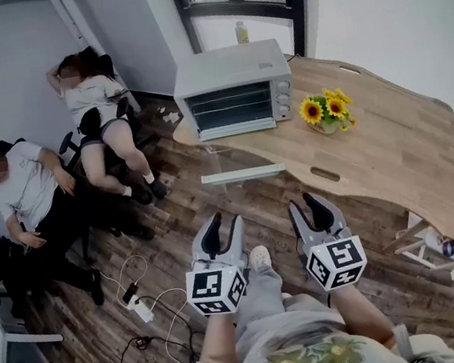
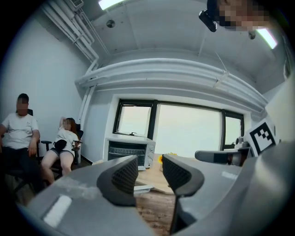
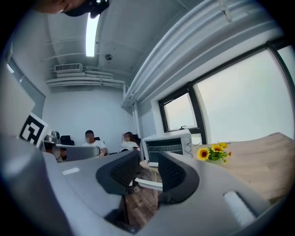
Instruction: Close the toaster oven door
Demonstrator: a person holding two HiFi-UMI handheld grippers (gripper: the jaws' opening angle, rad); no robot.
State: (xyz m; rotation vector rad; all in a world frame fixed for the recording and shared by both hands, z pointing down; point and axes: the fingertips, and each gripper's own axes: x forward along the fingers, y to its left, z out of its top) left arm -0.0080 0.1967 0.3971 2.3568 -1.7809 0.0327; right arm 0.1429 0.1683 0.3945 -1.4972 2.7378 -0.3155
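Note:
A silver toaster oven (image 1: 233,89) stands at the near-left corner of the wooden table (image 1: 392,140). Its glass door hangs open and flat toward me, ending in a white handle bar (image 1: 243,174). My left gripper (image 1: 221,233) and right gripper (image 1: 314,213) hover side by side over the floor, short of the handle, both open with nothing between the jaws. In the left gripper view the oven (image 2: 130,152) and handle (image 2: 143,188) show beyond the open left gripper (image 2: 150,173). In the right gripper view the oven (image 3: 168,145) and handle (image 3: 148,183) show past the open right gripper (image 3: 148,173).
A pot of sunflowers (image 1: 327,109) sits on the table right of the oven. A small bottle (image 1: 242,32) stands on the window sill behind. Two people sit on chairs (image 1: 75,150) at the left. Cables and a power strip (image 1: 140,307) lie on the wood floor.

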